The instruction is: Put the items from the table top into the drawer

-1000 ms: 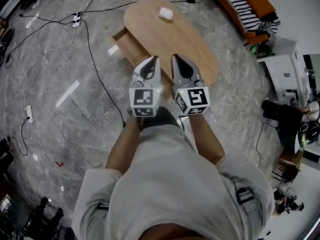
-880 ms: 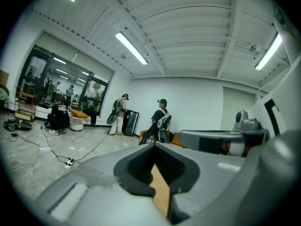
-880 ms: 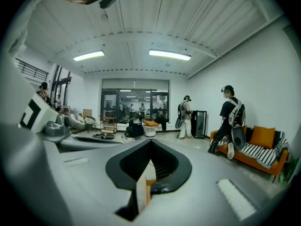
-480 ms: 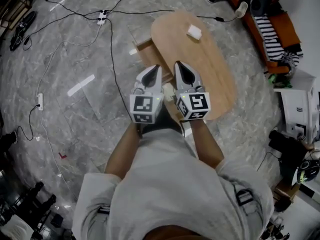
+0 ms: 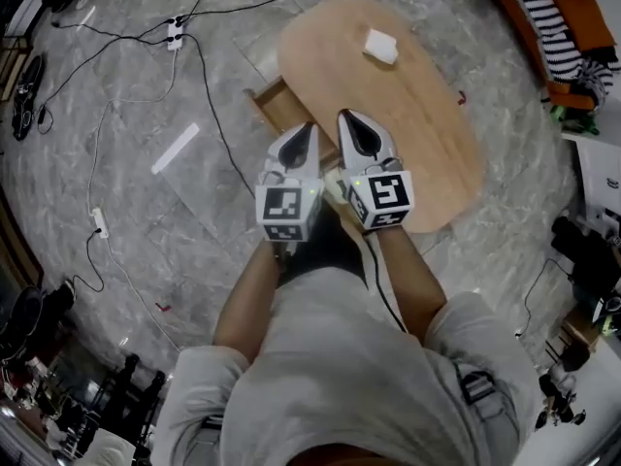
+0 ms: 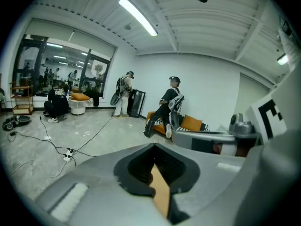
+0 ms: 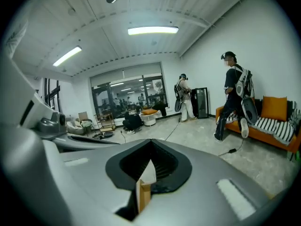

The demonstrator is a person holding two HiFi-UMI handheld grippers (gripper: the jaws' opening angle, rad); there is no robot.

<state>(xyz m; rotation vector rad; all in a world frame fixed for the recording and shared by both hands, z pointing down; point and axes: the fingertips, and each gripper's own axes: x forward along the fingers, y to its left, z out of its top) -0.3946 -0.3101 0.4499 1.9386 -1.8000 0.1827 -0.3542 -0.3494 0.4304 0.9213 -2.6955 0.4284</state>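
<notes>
Grey marble floor point(image 5: 146, 241), cables point(image 5: 209, 95) trailing across it. Oval wooden counter point(image 5: 427, 115), drawer point(image 5: 275, 105) standing open on its left side. Left gripper point(image 5: 303, 130) and right gripper point(image 5: 349, 119) hover side by side over the near edge, the fingers of both pressed together, holding nothing. Small white item point(image 5: 379, 46) lies at the counter's far end, well apart. Judged: nothing stowed yet, one item left; only the cables underfoot are a nuisance.
</notes>
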